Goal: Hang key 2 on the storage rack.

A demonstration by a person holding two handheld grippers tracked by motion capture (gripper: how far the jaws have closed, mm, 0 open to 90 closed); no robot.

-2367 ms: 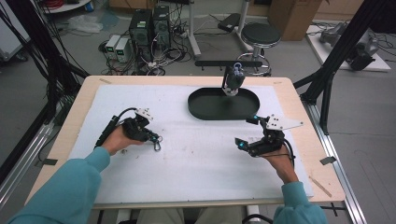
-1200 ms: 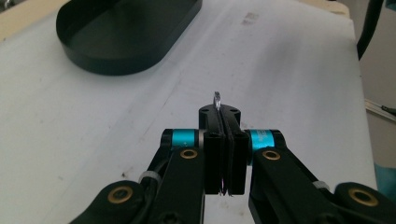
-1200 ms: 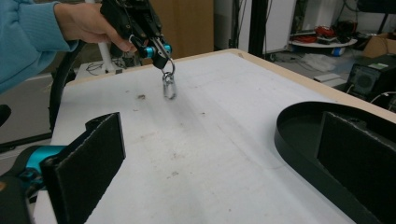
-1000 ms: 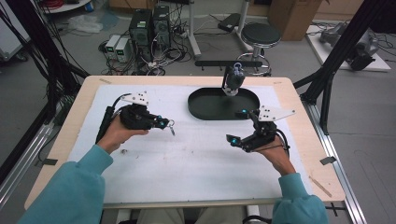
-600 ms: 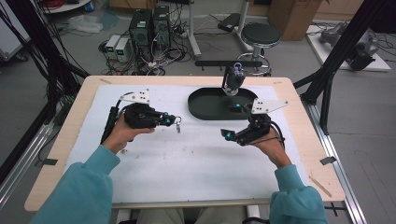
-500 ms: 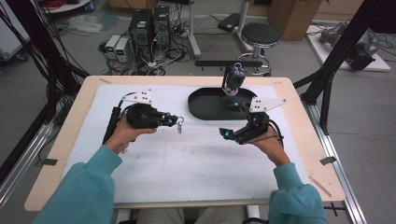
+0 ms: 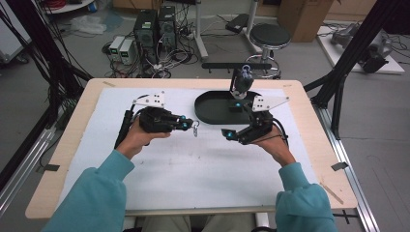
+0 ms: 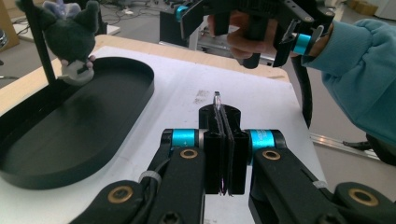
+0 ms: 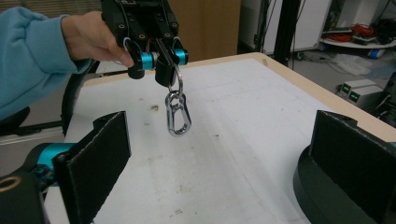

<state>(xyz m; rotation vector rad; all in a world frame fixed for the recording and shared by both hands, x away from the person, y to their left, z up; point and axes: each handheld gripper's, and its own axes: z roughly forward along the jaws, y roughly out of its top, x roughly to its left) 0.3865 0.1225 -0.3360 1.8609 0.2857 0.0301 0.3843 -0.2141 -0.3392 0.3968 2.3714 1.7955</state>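
Both my grippers have come up off the white mat (image 7: 193, 169) and drawn toward each other near the black oval tray (image 7: 212, 111), which I read as lining up a handover. My left gripper (image 7: 189, 125) stays pressed together on the silver metal carabiner (image 9: 177, 114), dangling above the mat. My right gripper (image 7: 227, 134), jaws spread, faces it. I see no readable writing.
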